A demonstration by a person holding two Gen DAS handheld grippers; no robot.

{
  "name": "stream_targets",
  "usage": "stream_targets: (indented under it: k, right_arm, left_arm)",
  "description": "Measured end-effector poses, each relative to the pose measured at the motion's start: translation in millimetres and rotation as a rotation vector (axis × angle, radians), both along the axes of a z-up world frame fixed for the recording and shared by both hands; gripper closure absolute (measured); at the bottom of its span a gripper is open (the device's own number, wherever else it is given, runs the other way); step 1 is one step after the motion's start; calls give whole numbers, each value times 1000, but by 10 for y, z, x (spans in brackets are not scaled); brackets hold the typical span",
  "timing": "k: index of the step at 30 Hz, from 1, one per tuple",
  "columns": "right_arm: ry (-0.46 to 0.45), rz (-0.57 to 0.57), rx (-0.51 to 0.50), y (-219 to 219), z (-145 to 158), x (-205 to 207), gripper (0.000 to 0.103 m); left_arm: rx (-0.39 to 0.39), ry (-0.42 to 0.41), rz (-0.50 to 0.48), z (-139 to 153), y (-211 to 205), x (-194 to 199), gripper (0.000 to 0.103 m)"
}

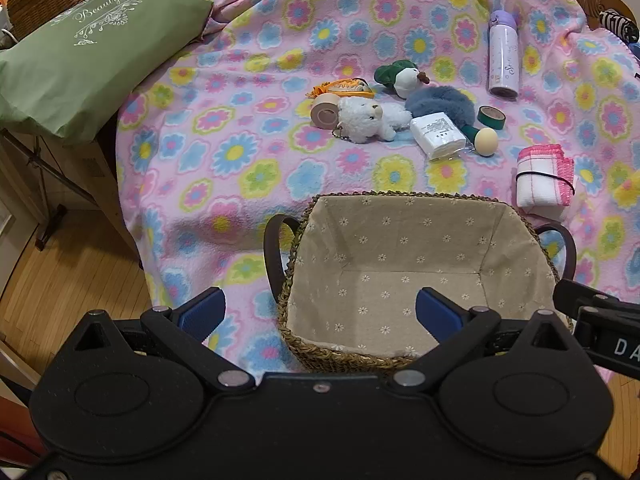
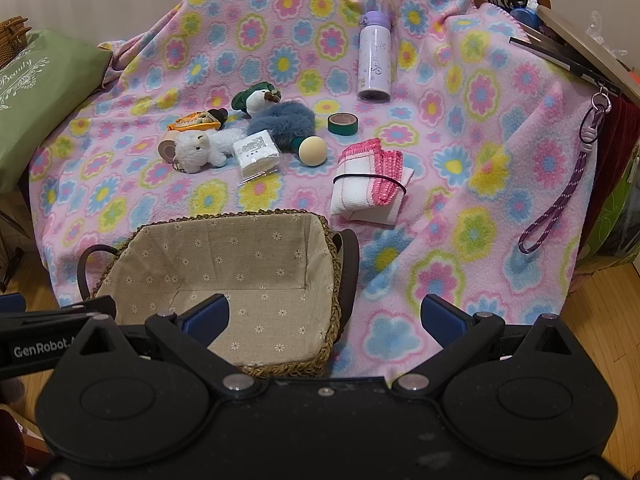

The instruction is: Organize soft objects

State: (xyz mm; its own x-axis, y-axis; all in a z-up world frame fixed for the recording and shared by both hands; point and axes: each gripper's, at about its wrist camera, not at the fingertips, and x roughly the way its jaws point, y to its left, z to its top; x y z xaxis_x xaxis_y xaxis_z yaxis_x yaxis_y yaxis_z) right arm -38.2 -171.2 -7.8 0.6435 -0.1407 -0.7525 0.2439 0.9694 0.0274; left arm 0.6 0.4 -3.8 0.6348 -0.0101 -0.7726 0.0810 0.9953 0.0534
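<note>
An empty fabric-lined woven basket (image 1: pixel 416 280) (image 2: pixel 248 280) sits at the near edge of the flowered blanket (image 1: pixel 248 160). Beyond it lie a white plush lamb (image 1: pixel 370 118) (image 2: pixel 198 150), a green-and-white plush toy (image 1: pixel 402 76) (image 2: pixel 256 98), a blue fluffy item (image 1: pixel 440 104) (image 2: pixel 282 118) and a folded white-and-pink cloth bundle (image 1: pixel 544 182) (image 2: pixel 370 184). My left gripper (image 1: pixel 320 314) is open and empty over the basket's near left rim. My right gripper (image 2: pixel 326 318) is open and empty over the basket's near right corner.
Also on the blanket: a purple bottle (image 1: pixel 503 56) (image 2: pixel 375 58), tape rolls (image 1: pixel 325 110) (image 2: pixel 343 124), a white packet (image 1: pixel 438 134), a wooden ball (image 1: pixel 486 142) and an orange pouch (image 1: pixel 344 88). A green pillow (image 1: pixel 80 52) lies left. A purple lanyard (image 2: pixel 560 200) hangs right.
</note>
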Motion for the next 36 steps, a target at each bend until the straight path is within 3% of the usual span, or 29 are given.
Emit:
stream_targets:
  k: [36]
  right_arm:
    - [2,1,-1,3,4,-4,1]
  left_arm:
    - [1,3,1,1,0,4,5]
